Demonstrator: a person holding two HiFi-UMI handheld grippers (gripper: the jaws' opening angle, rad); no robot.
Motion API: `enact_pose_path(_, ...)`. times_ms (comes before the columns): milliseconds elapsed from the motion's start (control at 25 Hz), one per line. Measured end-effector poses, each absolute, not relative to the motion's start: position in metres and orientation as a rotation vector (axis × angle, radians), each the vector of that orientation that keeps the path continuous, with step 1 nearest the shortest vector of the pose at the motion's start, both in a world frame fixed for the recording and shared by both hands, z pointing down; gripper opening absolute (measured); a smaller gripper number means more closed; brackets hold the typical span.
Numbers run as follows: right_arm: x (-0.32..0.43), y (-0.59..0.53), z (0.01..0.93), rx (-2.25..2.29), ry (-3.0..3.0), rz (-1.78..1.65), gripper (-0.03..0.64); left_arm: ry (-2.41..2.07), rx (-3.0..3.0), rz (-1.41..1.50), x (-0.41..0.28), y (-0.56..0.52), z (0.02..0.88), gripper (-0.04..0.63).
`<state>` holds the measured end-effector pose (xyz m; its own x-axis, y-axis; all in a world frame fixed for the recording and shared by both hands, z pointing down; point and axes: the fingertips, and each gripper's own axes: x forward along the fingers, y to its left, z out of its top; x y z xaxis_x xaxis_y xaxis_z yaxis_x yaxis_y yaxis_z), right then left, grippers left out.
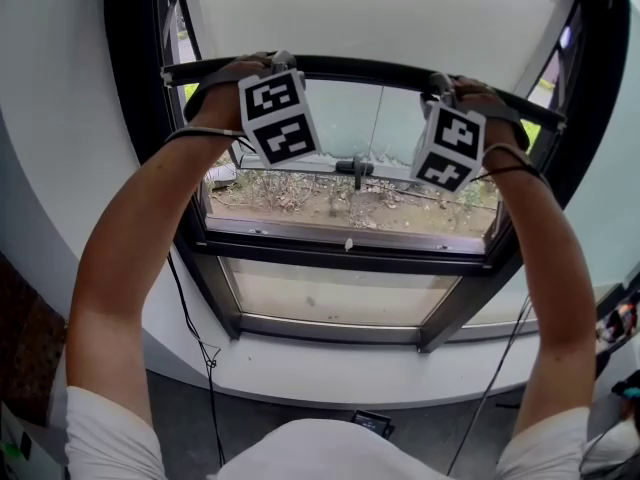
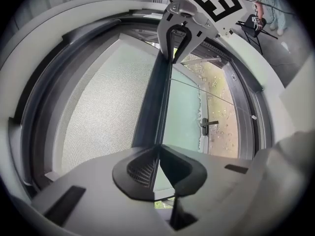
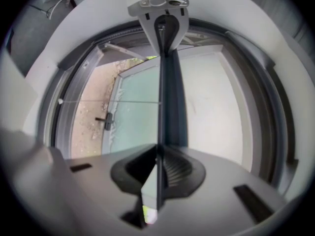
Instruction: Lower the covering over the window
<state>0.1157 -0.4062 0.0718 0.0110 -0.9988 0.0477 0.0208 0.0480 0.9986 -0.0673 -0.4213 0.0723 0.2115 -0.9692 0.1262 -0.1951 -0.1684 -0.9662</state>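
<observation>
The left tongs [image 2: 158, 152] and the right tongs [image 3: 158, 155] are both squeezed tight on the dark bar [image 1: 360, 68] at the bottom of the white blind [image 1: 380, 13] over the window [image 1: 340, 293].

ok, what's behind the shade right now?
Nothing shows through the shade; whatever is behind it is hidden. Below its bottom bar: pane, handle, gravel outside.

bottom bar [image 1: 360, 68]: hung at 12 o'clock, under the shade [image 1: 380, 8].
left gripper [image 1: 282, 62]: clamped on it toward 10 o'clock.
right gripper [image 1: 441, 84]: clamped on it toward 2 o'clock.
window handle [image 1: 357, 168]: stood at centre, beyond the bar.
sill [image 1: 330, 383]: lay at 6 o'clock.
</observation>
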Motion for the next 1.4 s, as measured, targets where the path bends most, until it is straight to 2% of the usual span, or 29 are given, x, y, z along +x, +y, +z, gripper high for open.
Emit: enact_pose_path(1400,0.114,-0.402,0.214,1.035,-1.279,-1.072,0.055,1.056,-1.690,-1.210,-0.069,-0.417,0.216,0.037)
